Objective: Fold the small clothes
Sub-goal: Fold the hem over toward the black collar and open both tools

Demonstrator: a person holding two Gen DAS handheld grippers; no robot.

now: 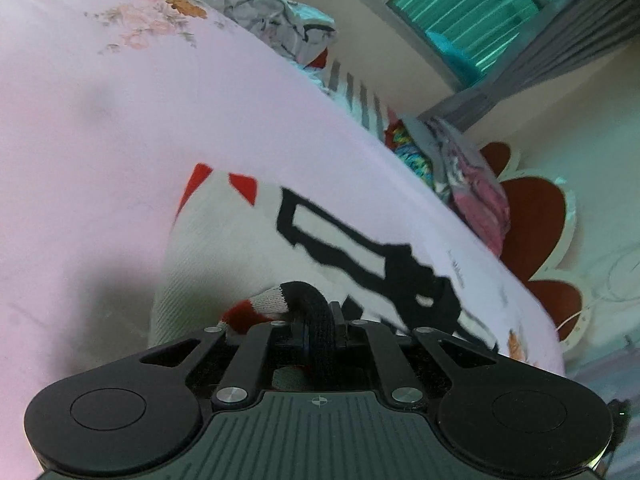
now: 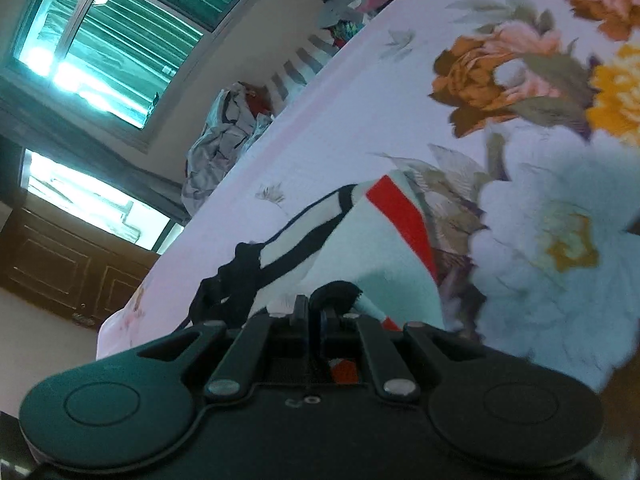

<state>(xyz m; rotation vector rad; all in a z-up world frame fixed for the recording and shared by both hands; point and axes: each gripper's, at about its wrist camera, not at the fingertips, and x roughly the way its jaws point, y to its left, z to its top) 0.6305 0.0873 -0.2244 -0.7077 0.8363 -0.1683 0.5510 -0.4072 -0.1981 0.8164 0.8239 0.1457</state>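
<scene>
A small white knit garment (image 1: 224,248) with red patches and thick black lines lies spread on the pink floral bed sheet (image 1: 100,120). In the left wrist view my left gripper (image 1: 316,316) is shut on the garment's black ribbed edge, which loops up out of the jaws. In the right wrist view the same garment (image 2: 360,256) shows a red stripe and black trim. My right gripper (image 2: 316,312) pinches another stretch of black edge, which curls over its narrow jaws. Both grippers sit low over the sheet, and the cloth under them is hidden.
A crumpled grey heap of clothes (image 1: 276,20) lies at the bed's far edge, also visible as the grey heap (image 2: 224,140). A colourful stack of clothes (image 1: 472,184) sits by the red flower-shaped headboard (image 1: 536,216). A window (image 2: 112,40) and a wooden cabinet (image 2: 60,264) stand beyond the bed.
</scene>
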